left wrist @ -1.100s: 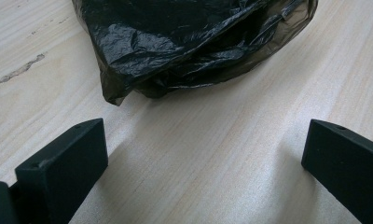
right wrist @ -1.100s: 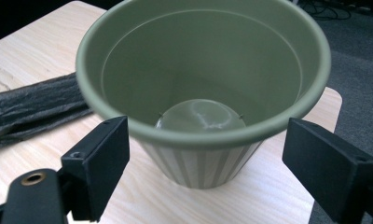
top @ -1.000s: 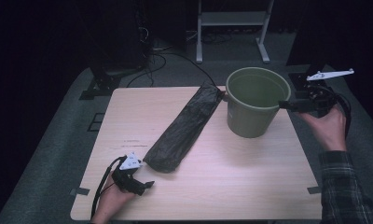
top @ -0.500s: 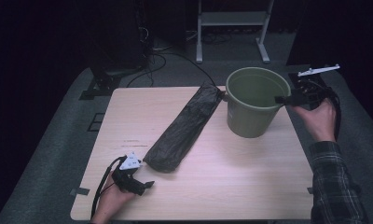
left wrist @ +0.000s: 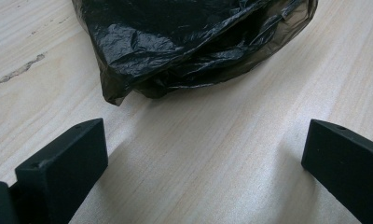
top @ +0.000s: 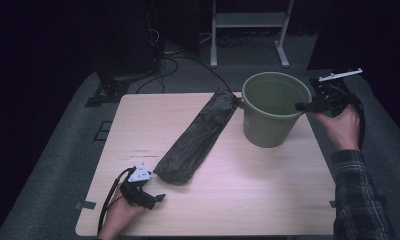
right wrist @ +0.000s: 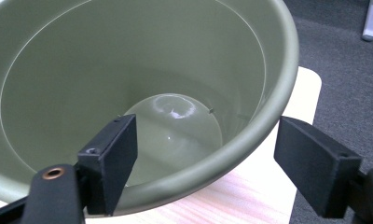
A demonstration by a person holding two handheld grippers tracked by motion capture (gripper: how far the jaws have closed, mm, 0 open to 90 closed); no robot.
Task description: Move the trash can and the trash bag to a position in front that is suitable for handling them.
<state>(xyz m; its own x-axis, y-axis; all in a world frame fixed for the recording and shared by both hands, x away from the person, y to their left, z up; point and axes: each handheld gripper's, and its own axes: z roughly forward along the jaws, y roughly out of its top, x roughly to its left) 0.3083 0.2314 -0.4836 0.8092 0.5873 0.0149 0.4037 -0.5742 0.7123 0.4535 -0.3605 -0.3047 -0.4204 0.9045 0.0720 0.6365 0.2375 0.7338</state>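
An empty green bucket [top: 273, 110] stands upright at the table's far right. My right gripper [top: 302, 106] reaches its right rim from the side. In the right gripper view one jaw is inside the bucket [right wrist: 175, 70] and the other outside, so the rim runs between them. The jaws of the right gripper [right wrist: 205, 144] have just been closing but stand clear of the rim. A folded black plastic bag [top: 198, 140] lies diagonally across the table. My left gripper [top: 155, 200] rests open at the front left, just short of the bag's near end [left wrist: 189, 42], with bare wood between its jaws.
The light wooden table [top: 248, 195] stands on grey carpet. Behind it are a white metal stand [top: 248, 20], black cables [top: 163, 55] and dark equipment at the back left. A plaid sleeve [top: 360, 200] comes in at the right edge.
My right gripper has shifted a little toward the bucket, so that its jaws now straddle the rim. The left gripper, the bag and the bucket have not moved.
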